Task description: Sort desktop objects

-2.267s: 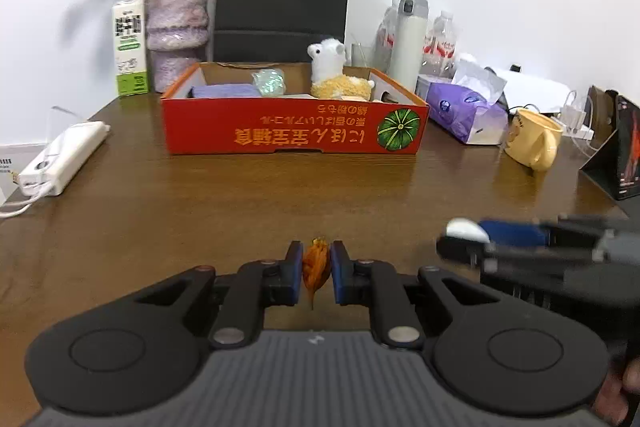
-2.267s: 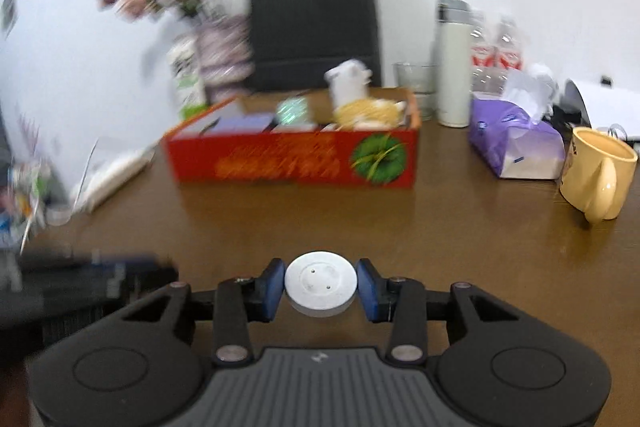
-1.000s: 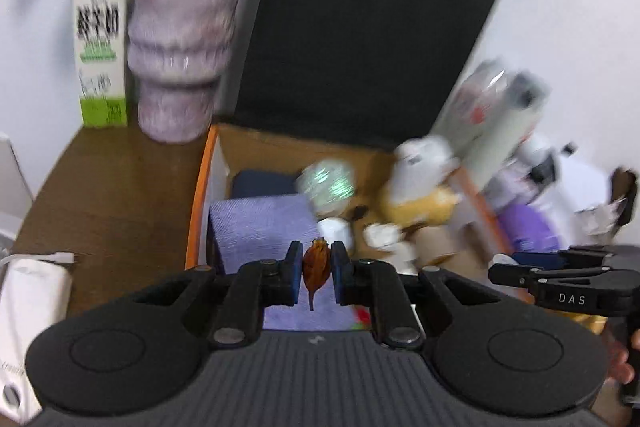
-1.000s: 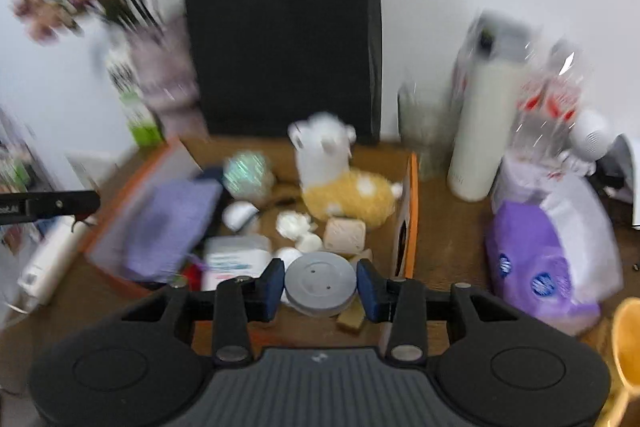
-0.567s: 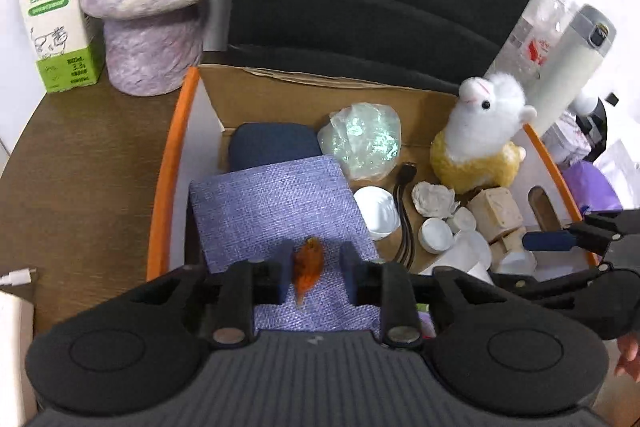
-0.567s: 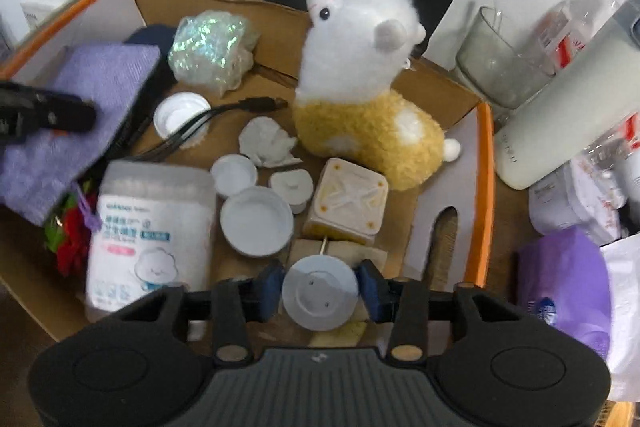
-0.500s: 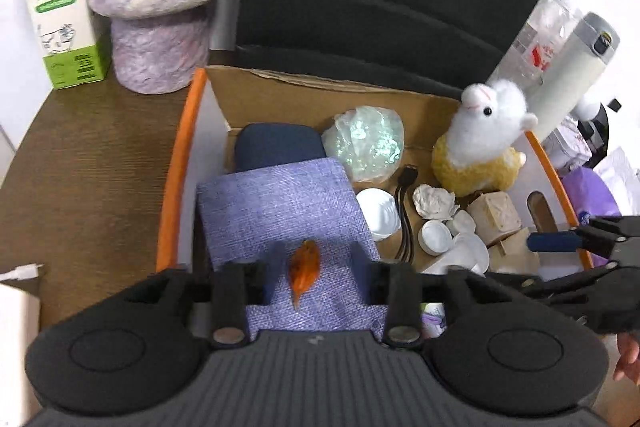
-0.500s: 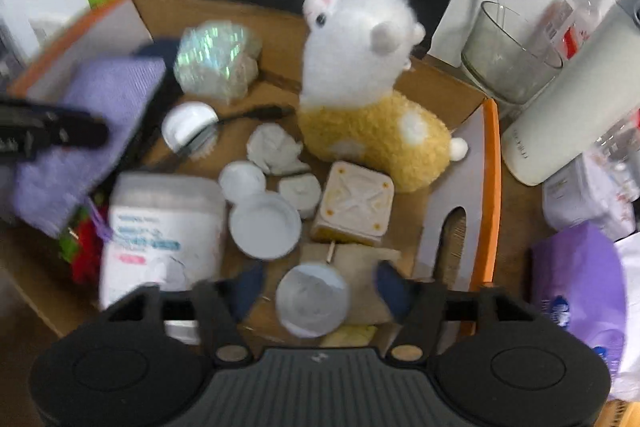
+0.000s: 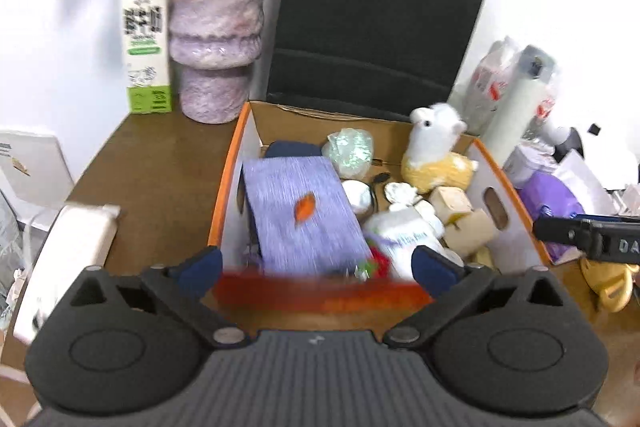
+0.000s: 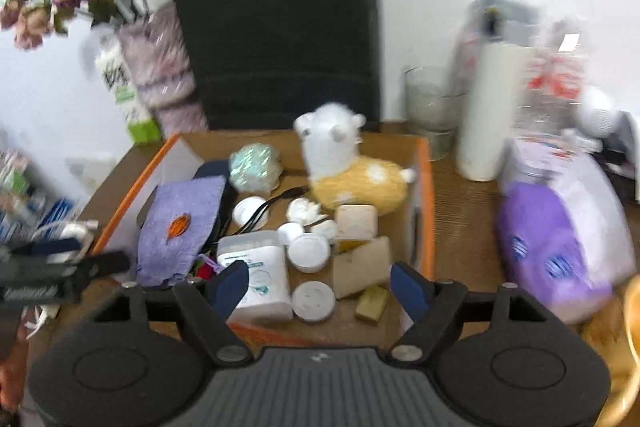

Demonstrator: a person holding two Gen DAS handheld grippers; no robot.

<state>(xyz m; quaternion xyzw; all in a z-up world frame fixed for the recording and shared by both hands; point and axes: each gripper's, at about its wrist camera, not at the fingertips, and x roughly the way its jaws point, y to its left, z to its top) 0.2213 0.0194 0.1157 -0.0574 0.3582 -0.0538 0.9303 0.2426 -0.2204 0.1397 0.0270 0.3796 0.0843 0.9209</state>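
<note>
An orange cardboard box (image 9: 228, 187) (image 10: 425, 211) holds sorted items. A small orange leaf-like piece (image 9: 305, 207) (image 10: 179, 223) lies on a purple cloth pouch (image 9: 304, 227) (image 10: 180, 231) in the box's left part. A white round disc (image 10: 313, 301) lies near the box's front edge beside a white wipes pack (image 10: 258, 275). My left gripper (image 9: 318, 265) is open and empty, above the box's front wall. My right gripper (image 10: 320, 287) is open and empty, above the box's front right part.
A plush alpaca (image 10: 344, 167), white caps, a cable and wooden blocks fill the box. Behind stand a black bag (image 9: 376, 27), a purple vase (image 9: 216, 43), a milk carton (image 9: 146, 39) and a white flask (image 10: 486, 107). A purple tissue pack (image 10: 560, 247) lies to the right.
Both grippers opened over the box and pulled back and up. The orange piece now lies on the purple pouch; the white disc now lies in the box's front part.
</note>
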